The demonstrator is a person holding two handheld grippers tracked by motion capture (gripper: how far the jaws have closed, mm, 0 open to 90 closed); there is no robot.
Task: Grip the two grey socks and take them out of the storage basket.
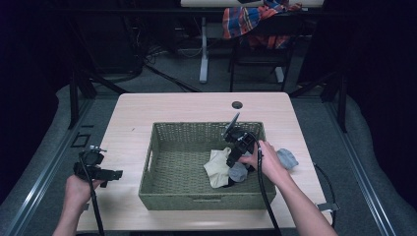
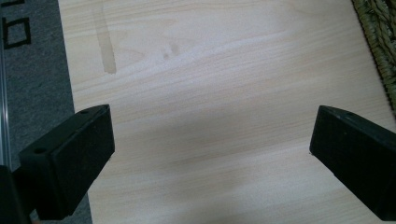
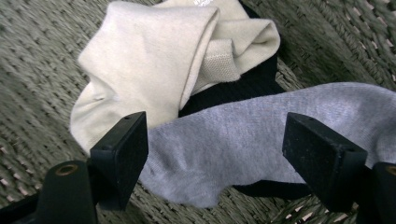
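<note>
Baskets: one, a woven green basket [image 1: 167, 194], sitting centre frame in the high view on the pale wooden table [image 1: 133, 110].
Socks in the basket: three in a heap at the basket's lower right — one cream sock [image 3: 140, 65], one grey sock [image 3: 243, 135], and one black sock [image 3: 254, 84] lying under both.
Socks outside: one more grey sock on the table [image 1: 287, 158], just right of the basket's right wall.
Grey sock in the basket: lower centre of the right gripper view, lying across the black one and touching the cream one's edge.
Right gripper [image 3: 217, 156]: down inside the basket, jaws well apart and set either side of the grey sock; pads not pressing on it, nothing gripped.
Left gripper [image 2: 210, 149]: lower left of the high view, over bare table, well apart from the basket; jaws wide, nothing between them.
Hands: two, one on each gripper, coming in from the bottom edge.
Background: one plaid cloth [image 1: 248, 19] draped over a chair at top centre.
</note>
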